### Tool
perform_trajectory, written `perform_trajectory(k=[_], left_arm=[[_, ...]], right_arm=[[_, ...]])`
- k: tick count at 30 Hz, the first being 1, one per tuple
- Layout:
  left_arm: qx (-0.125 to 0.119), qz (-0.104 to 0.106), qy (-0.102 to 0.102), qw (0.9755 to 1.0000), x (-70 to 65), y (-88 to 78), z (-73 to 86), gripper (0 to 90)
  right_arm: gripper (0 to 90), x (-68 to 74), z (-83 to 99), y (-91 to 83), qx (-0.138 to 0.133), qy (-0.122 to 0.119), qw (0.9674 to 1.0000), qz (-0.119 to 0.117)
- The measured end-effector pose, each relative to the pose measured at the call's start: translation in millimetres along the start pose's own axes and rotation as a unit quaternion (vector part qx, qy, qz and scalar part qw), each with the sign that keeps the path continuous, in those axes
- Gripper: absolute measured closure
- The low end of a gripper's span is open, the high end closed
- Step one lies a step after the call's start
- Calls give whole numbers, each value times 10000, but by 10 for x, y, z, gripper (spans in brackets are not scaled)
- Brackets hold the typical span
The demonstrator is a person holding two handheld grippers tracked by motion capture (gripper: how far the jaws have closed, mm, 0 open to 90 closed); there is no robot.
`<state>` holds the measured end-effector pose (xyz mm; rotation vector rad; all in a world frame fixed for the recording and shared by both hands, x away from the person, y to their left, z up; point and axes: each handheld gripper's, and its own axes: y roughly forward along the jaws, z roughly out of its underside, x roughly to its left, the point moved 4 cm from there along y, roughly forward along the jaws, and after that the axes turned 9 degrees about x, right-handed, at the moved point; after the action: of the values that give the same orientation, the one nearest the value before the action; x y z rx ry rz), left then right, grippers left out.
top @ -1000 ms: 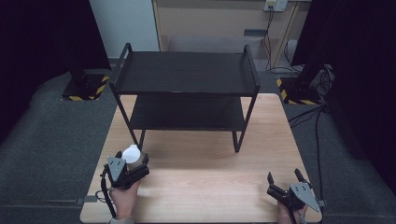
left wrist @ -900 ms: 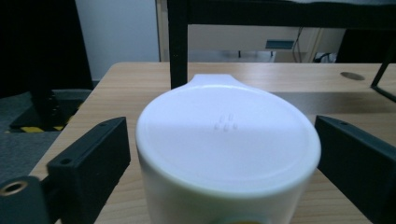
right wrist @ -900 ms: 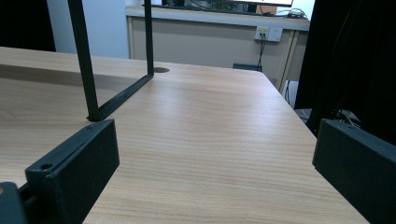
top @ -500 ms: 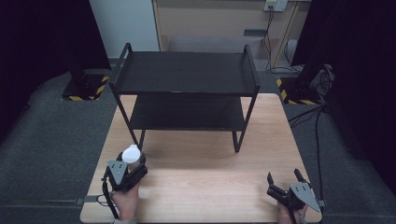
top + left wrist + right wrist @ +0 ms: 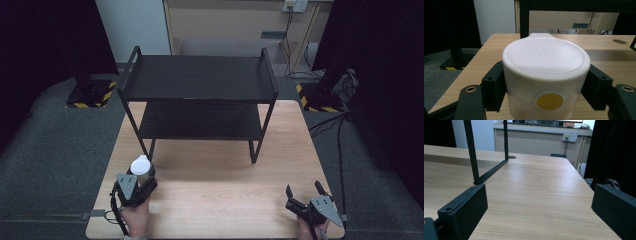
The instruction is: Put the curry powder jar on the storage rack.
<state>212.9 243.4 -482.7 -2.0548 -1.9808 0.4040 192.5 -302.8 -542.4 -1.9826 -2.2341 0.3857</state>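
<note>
1. Grasp looks done: left gripper [image 5: 136, 186] has its jaws pinching a white lidded cup [image 5: 140, 166] from both sides. In the left gripper view the black pads [image 5: 495, 86] press flat against the cup [image 5: 546, 82] wall, lid tab pointing away, yellow dot on the near face.
2. Cup sits at the near-left corner of the table [image 5: 215, 165], in front of the black shelf rack's [image 5: 200, 97] left front leg. Can't tell if its base touches the wood or is lifted.
3. Left to do, my read: carry the cup forward and set it on a rack tier. Both tiers look bare, so placement is not yet done.
4. Right gripper [image 5: 306, 196] rests at the near-right corner, jaws spread wide, nothing between them; its pads [image 5: 464, 207] frame bare wood.
5. Surface: light wood-grain tabletop, cable grommet hole [image 5: 511, 157] near the far edge.
6. Room: grey carpet, black curtains both sides, stand bases with yellow-black hazard tape [image 5: 90, 100], wall sockets [image 5: 294, 5] with cables running down at the back.
</note>
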Motion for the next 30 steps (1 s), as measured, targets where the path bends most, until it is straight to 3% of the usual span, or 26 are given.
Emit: perform_trajectory(k=[5, 11, 22, 24, 30], left_arm=[[66, 24, -9, 10000, -4, -53, -18, 298], [-64, 125, 56, 9999, -13, -210, -82, 298], [-419, 415, 122, 9982, -141, -389, -628, 299], [-413, 472, 151, 9979, -194, -391, -804, 299], [-417, 541, 154, 9975, -292, -345, -1066, 299]], right_arm=[[6, -1, 0, 0, -1, 3, 10000, -4], [6, 1, -5, 4, 15, -37, 10000, -12], [6, -4, -10, 5, 39, -2, 10000, -23], [6, -6, -9, 5, 33, 7, 10000, -24], [6, -15, 0, 0, -5, 42, 10000, -45]])
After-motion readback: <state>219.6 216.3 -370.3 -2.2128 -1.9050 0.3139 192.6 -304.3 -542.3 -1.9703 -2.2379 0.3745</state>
